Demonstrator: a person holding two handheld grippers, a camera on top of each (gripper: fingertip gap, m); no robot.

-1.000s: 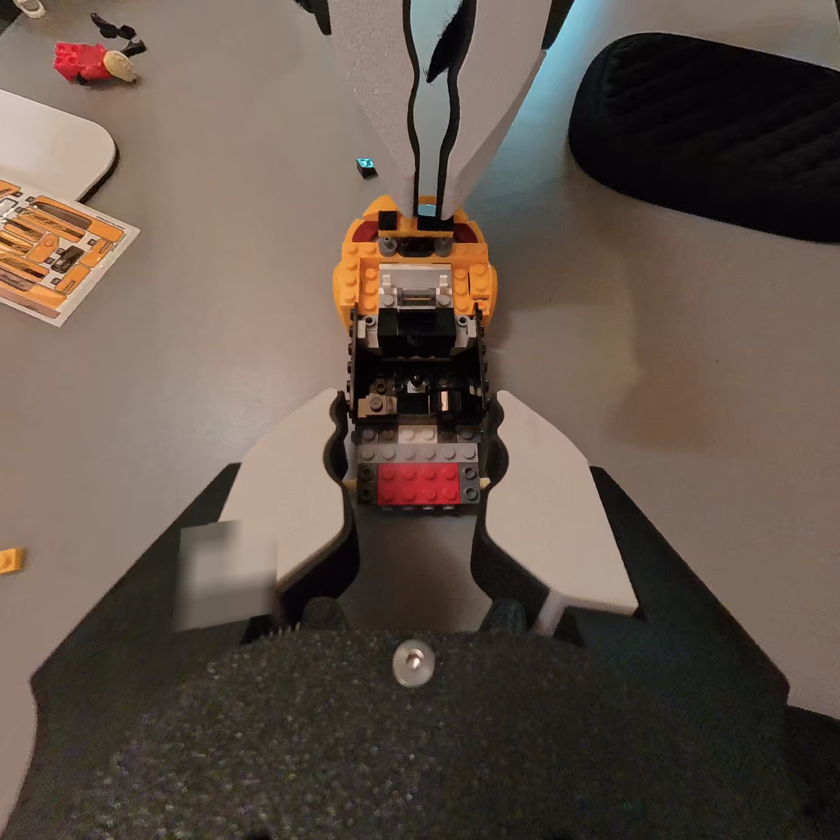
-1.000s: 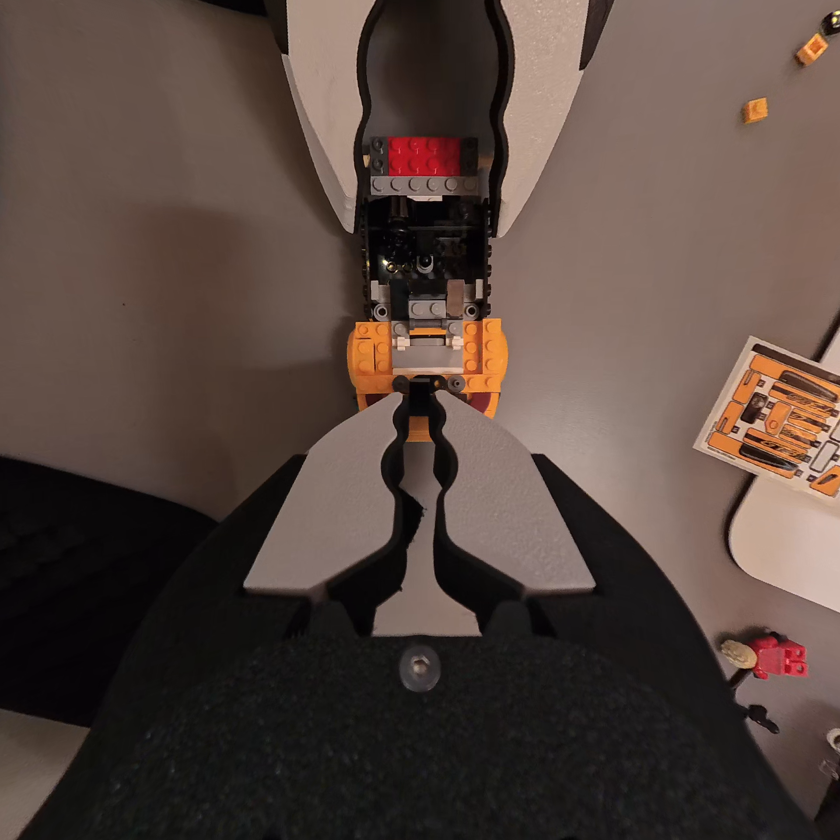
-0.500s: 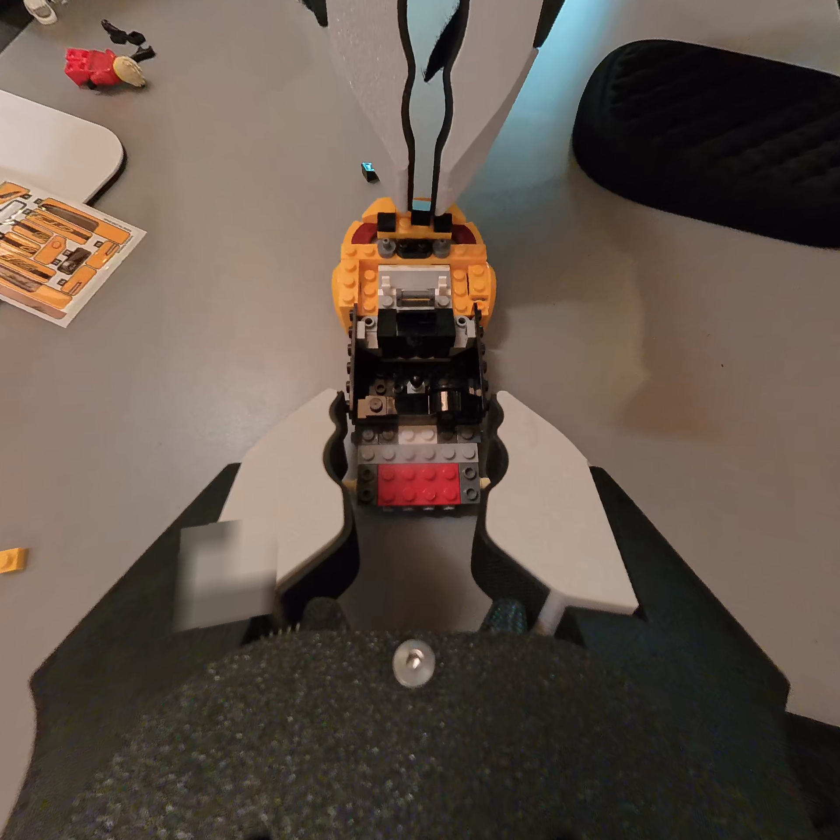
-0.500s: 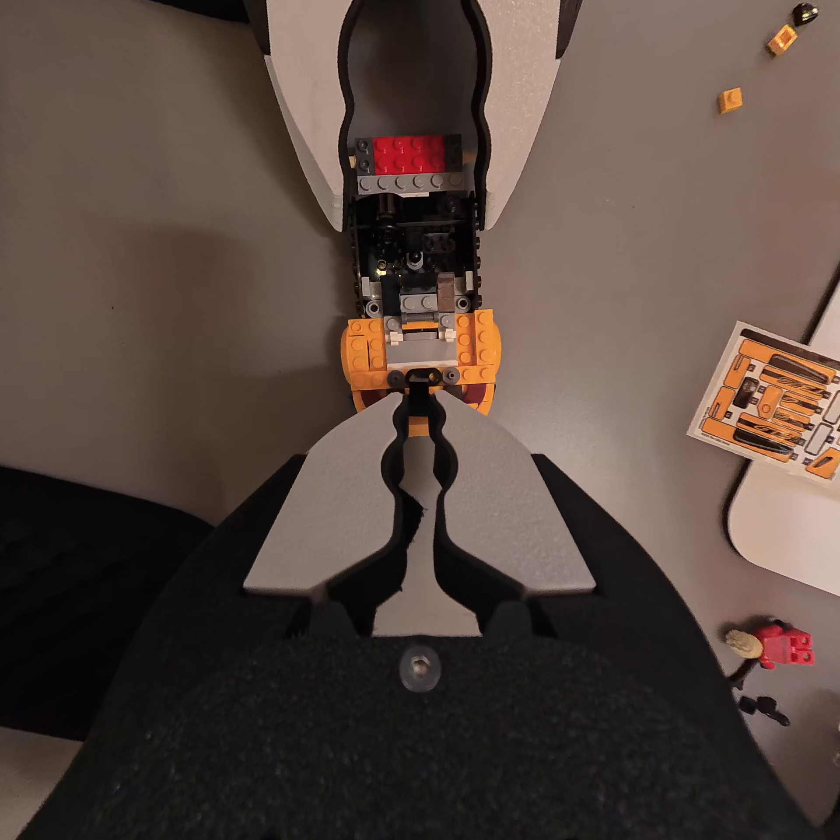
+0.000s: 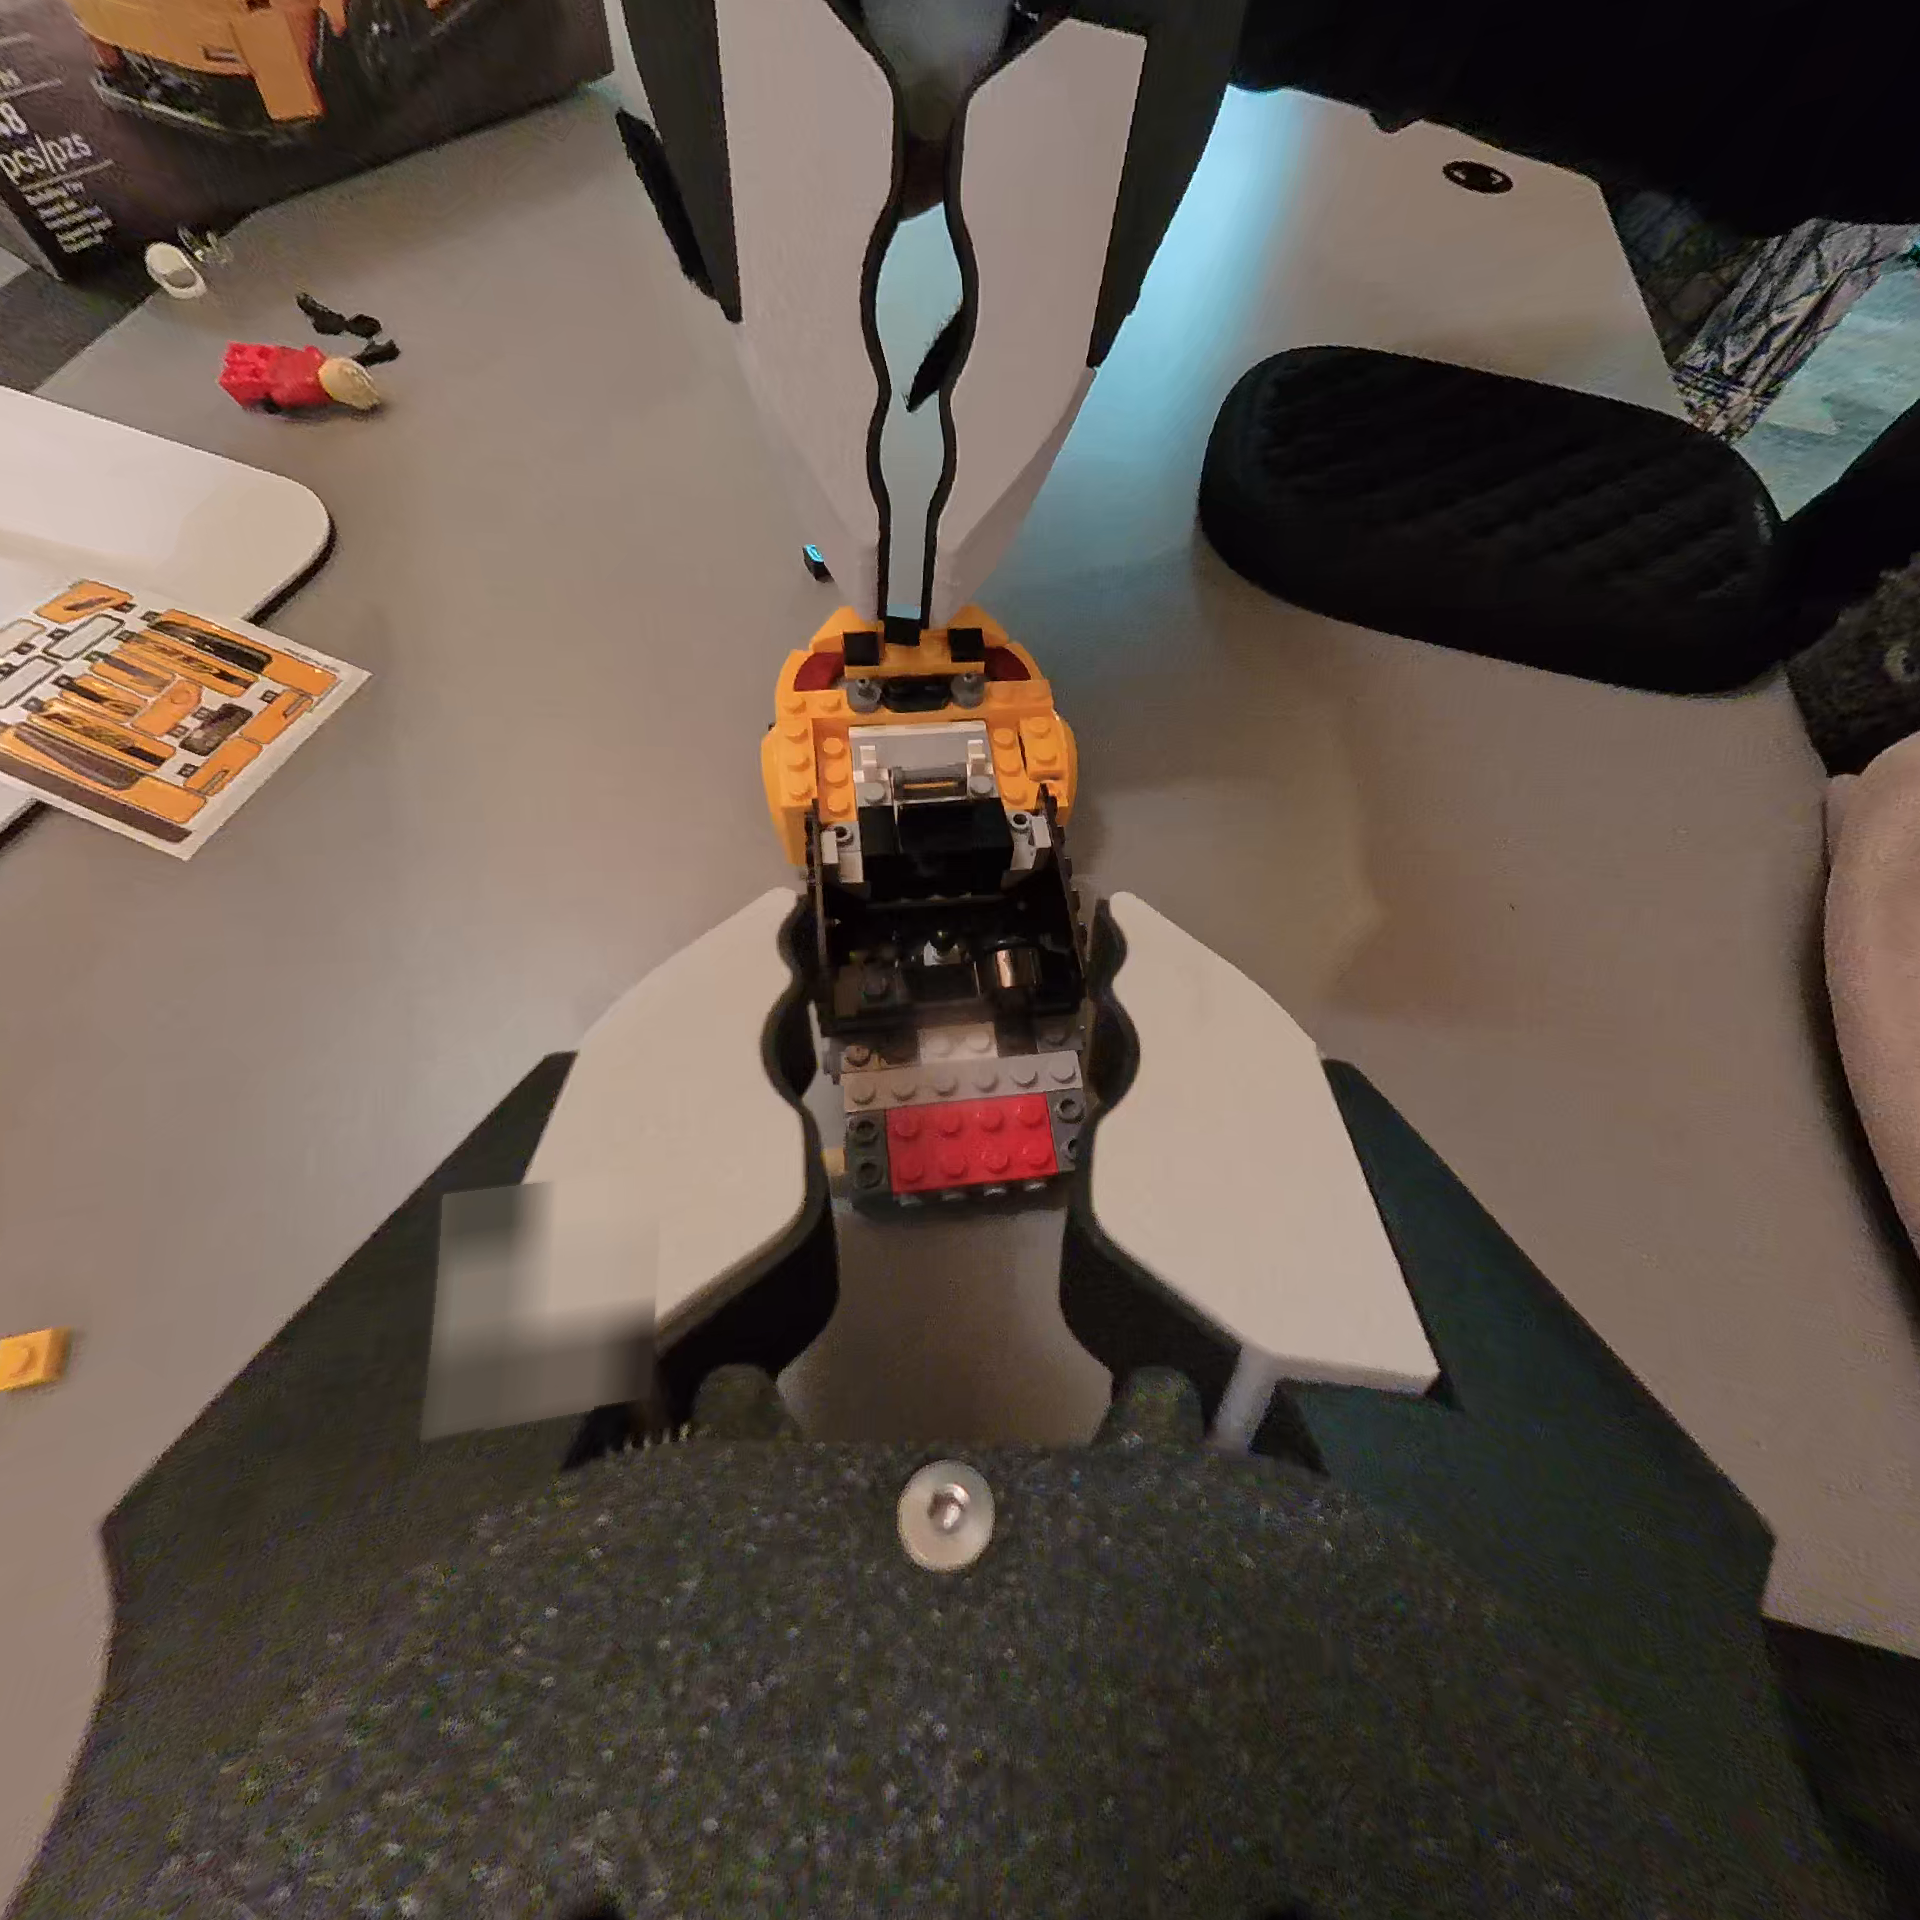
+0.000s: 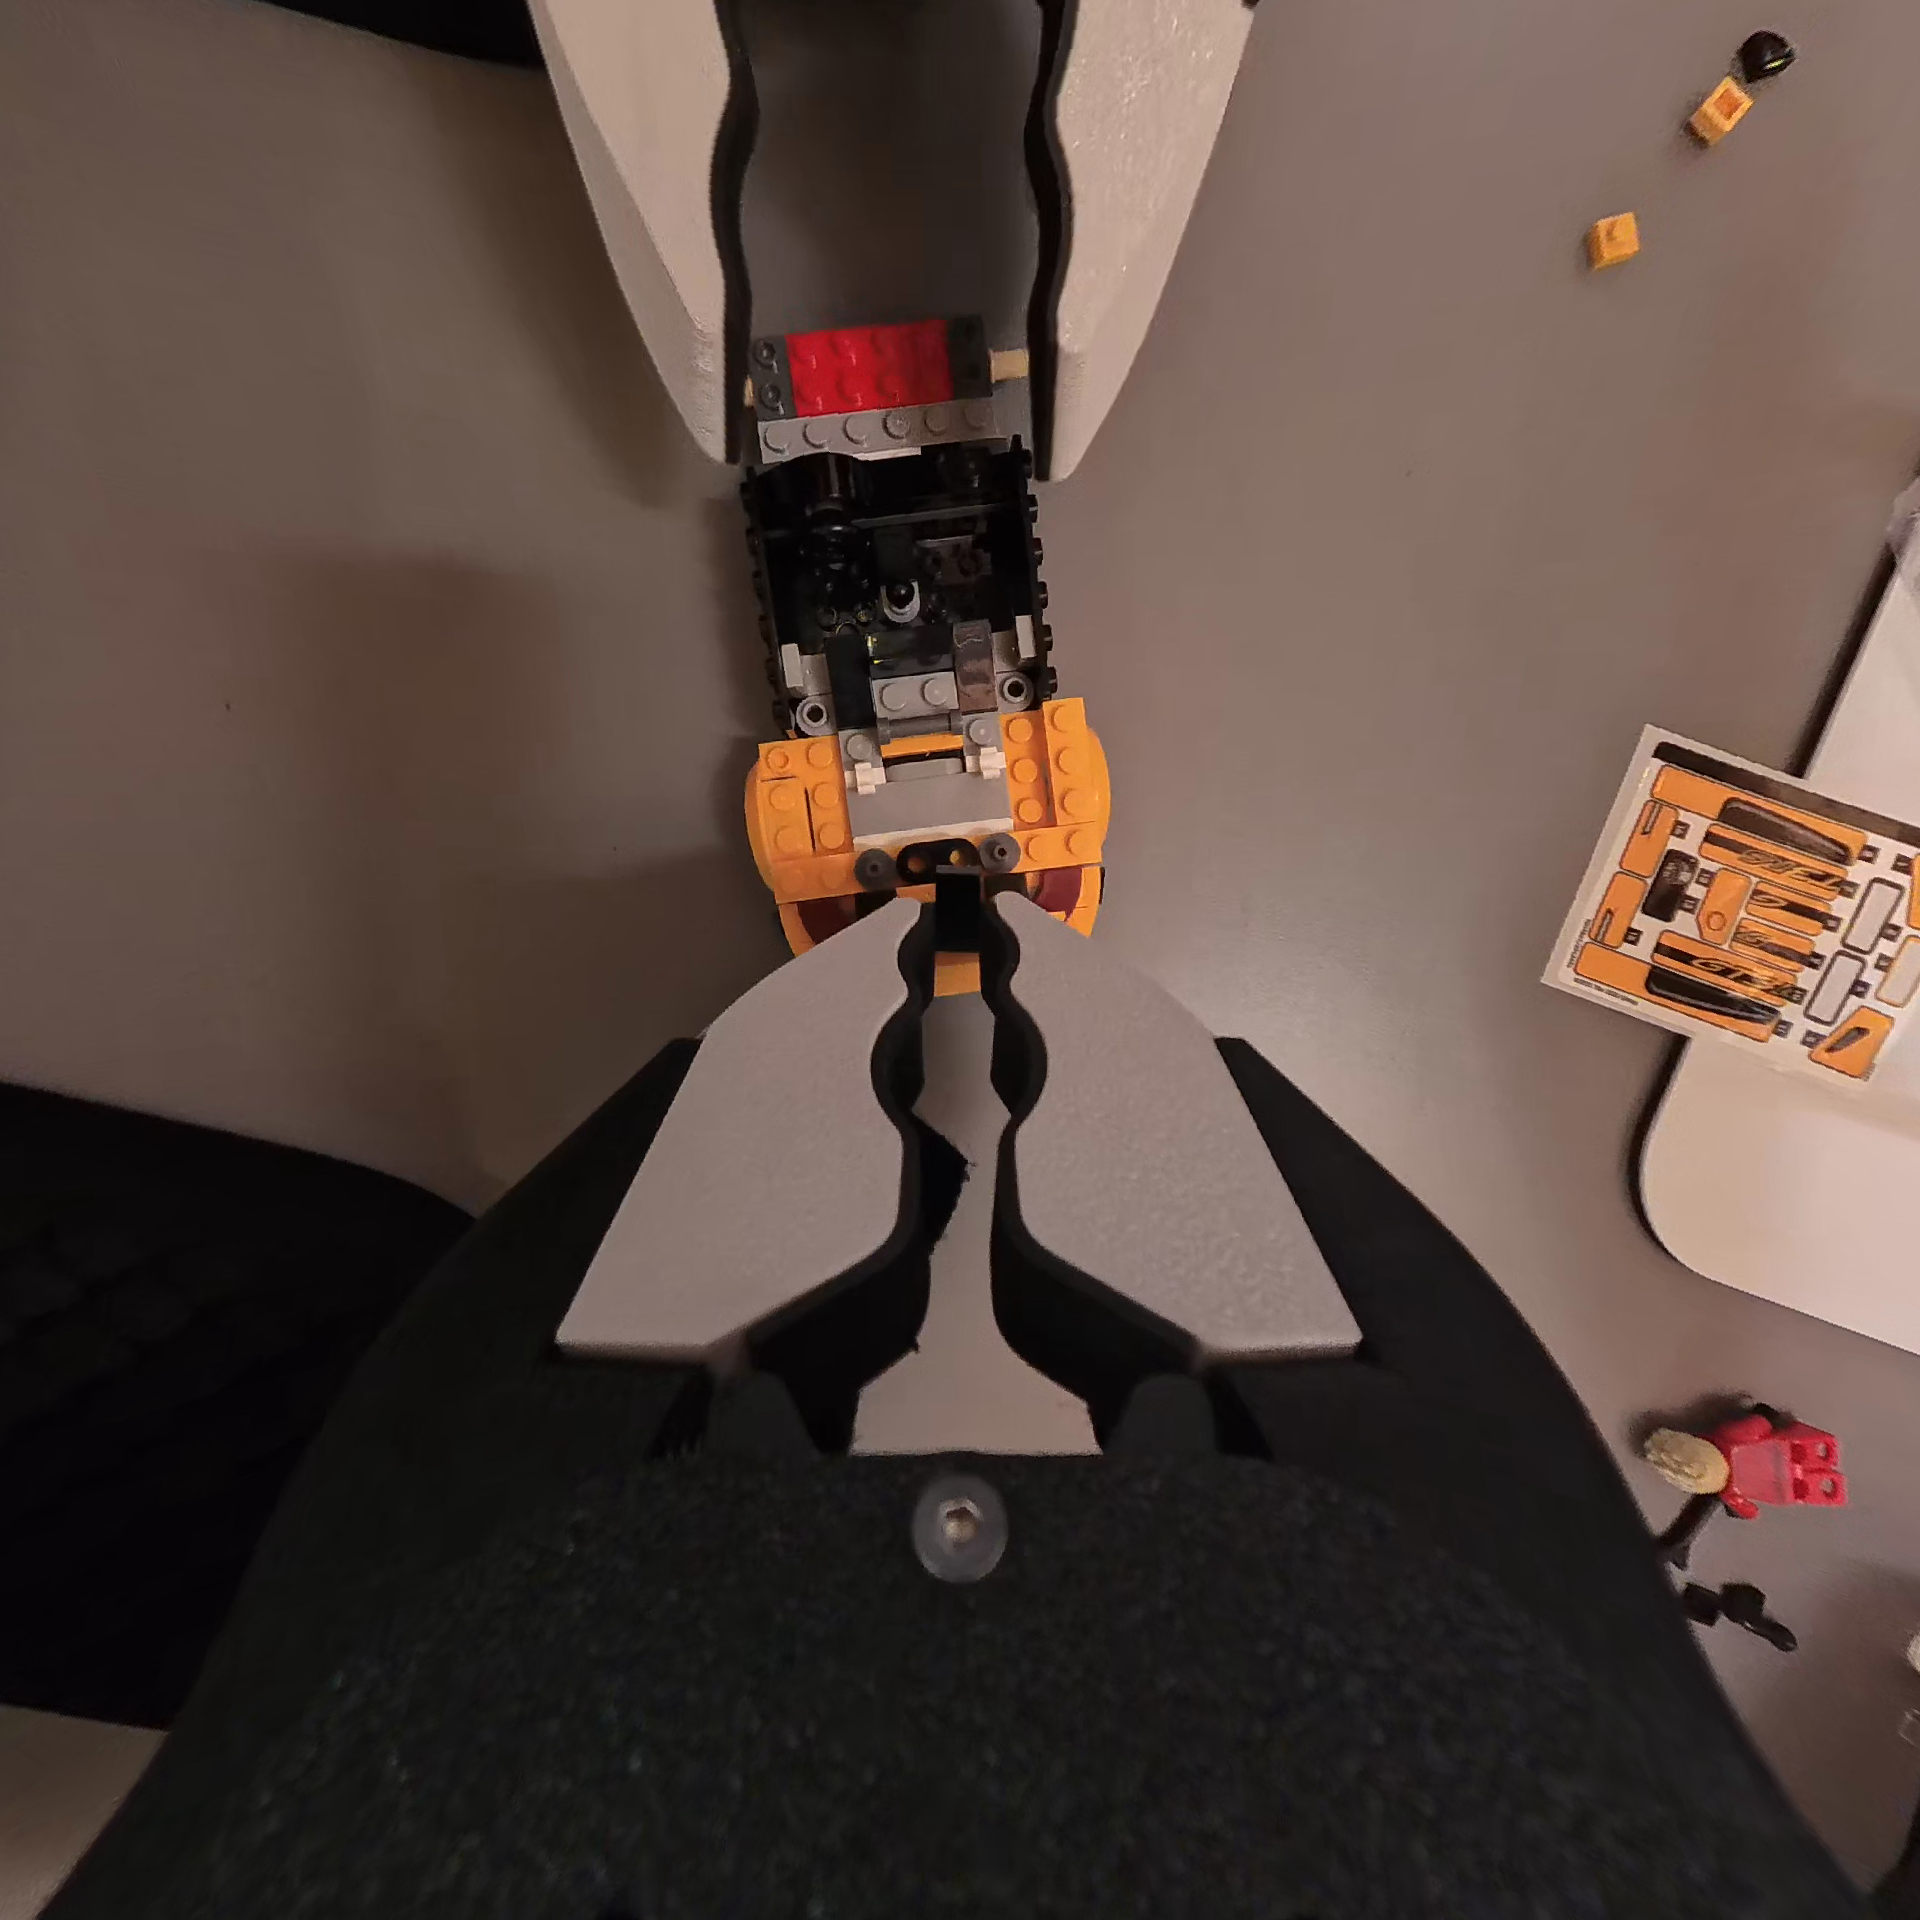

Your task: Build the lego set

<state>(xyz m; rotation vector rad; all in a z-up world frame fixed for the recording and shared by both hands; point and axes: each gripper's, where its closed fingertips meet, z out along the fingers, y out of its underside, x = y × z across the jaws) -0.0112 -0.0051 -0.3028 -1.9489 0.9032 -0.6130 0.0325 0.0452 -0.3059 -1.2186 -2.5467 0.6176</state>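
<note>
The box [image 5: 208,94] has entered only the left view; left gripper [image 5: 951,935] clamps the car [image 5: 935,883], right gripper [image 6: 961,914] pinches its tab.

A black mesh cushion [image 5: 1496,509] lies on the grey table [image 5: 520,520]. A white board [image 6: 1787,1122] sits at the table's edge. A grey cloth [image 5: 1875,987] shows at the side.

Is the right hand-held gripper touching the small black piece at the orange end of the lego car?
Touching. In the right wrist view, the right hand-held gripper pinches the black piece between both fingertips, with no gap.
</note>
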